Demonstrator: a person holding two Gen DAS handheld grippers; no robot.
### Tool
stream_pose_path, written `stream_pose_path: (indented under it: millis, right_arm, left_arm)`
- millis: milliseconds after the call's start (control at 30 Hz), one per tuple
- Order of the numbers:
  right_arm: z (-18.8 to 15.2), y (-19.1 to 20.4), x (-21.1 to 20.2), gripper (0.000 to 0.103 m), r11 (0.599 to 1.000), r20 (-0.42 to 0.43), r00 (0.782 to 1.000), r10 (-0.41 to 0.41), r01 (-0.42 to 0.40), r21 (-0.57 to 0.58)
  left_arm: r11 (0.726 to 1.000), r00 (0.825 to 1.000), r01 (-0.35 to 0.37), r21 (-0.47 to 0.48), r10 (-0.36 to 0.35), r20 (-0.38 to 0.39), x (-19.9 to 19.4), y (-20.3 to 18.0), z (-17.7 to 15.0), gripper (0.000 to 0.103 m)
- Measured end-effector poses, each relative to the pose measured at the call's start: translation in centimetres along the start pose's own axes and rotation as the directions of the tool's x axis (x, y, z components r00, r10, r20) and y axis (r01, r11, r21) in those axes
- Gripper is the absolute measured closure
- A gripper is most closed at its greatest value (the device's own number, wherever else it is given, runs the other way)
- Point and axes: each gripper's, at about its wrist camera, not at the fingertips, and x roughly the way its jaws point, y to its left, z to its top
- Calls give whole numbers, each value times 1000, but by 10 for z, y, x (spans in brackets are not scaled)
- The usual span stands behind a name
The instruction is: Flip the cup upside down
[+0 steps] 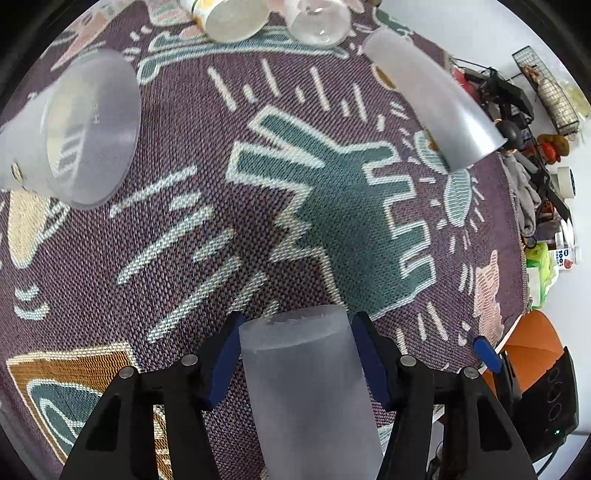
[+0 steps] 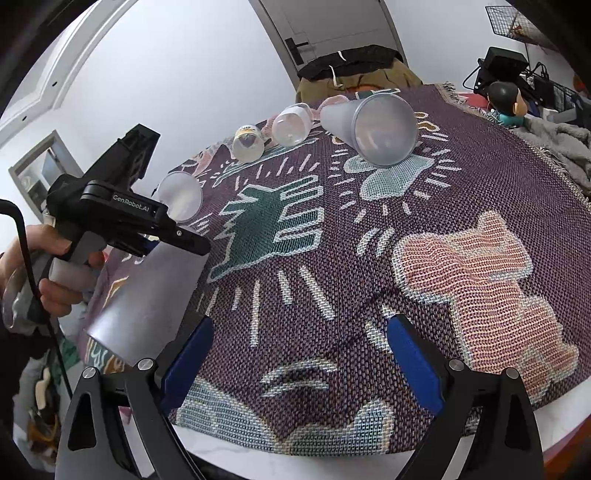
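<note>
While the left gripper (image 1: 295, 363) clamped its 2 blue pads on the frosted translucent plastic cup (image 1: 308, 387), held above the woven patterned blanket (image 1: 332, 206), a clean flip called for steady rotation before lowering. The right gripper (image 2: 299, 363) stood apart, holding nothing.

A lived-in home room: a woven patterned blanket (image 2: 369, 258) covers the desk, a door (image 2: 321, 29) stands behind it, and wire baskets (image 2: 517, 26) hang beside a doll (image 2: 506, 99).
</note>
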Motion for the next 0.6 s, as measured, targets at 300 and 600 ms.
stream_pose_path:
  millis: [300,600]
  right_arm:
    - [0,2,0,7,1000,3,1000,-4,4,-8]
    - [-1,9,-1,7,1000,7,1000,-13,14,-27]
  left_arm:
    - [996,986,-20,90,4,169,-52,-13,-8,43]
    - [973,917,-111,203,21,399,-101,-34,-32,45]
